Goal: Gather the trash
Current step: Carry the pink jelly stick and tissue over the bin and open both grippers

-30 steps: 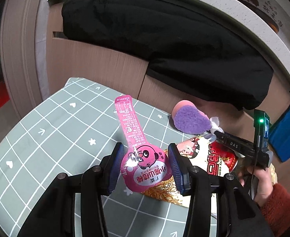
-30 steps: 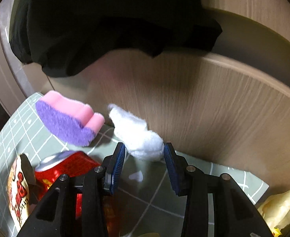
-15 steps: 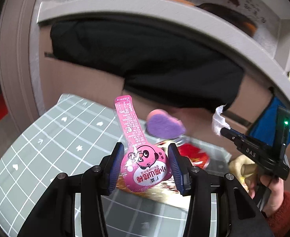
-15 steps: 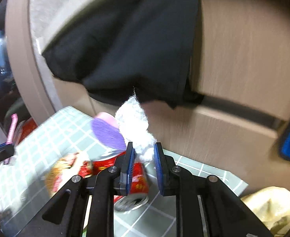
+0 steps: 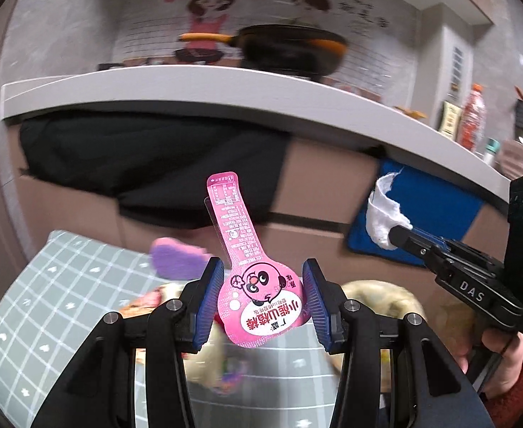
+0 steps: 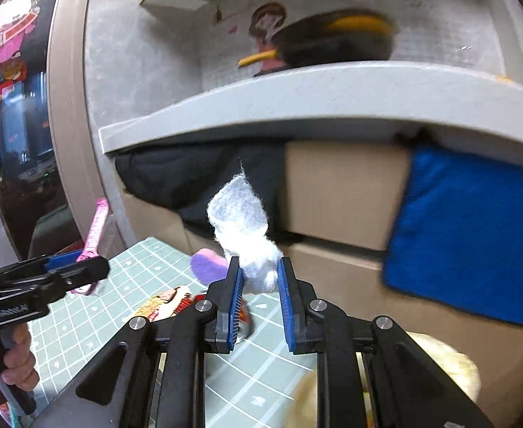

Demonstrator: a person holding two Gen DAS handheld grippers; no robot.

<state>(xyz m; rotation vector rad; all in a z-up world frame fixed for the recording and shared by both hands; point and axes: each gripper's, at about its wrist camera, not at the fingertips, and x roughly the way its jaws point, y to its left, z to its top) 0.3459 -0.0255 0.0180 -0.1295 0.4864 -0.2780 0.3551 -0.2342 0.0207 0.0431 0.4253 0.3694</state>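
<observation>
My left gripper (image 5: 263, 299) is shut on a pink snack wrapper (image 5: 250, 278) with a panda face, held upright above the green checked mat (image 5: 47, 285). It also shows in the right wrist view (image 6: 95, 228). My right gripper (image 6: 257, 292) is shut on a crumpled white tissue (image 6: 243, 228), lifted off the mat; the tissue shows in the left wrist view (image 5: 382, 214) too. A red can (image 6: 241, 315) and a printed snack bag (image 6: 158, 305) lie on the mat below. A yellowish plastic bag (image 5: 386, 303) lies to the right.
A pink-and-purple sponge (image 6: 208, 265) lies at the mat's far edge. A grey counter (image 5: 225, 85) with a black pan (image 5: 290, 53) overhangs wooden drawers. A black cloth (image 5: 147, 164) and a blue towel (image 6: 468, 235) hang from it.
Both grippers have risen from the mat. The right gripper closed on the tissue and lifted it. The left still holds the pink wrapper, and both views now tilt up toward the counter.
</observation>
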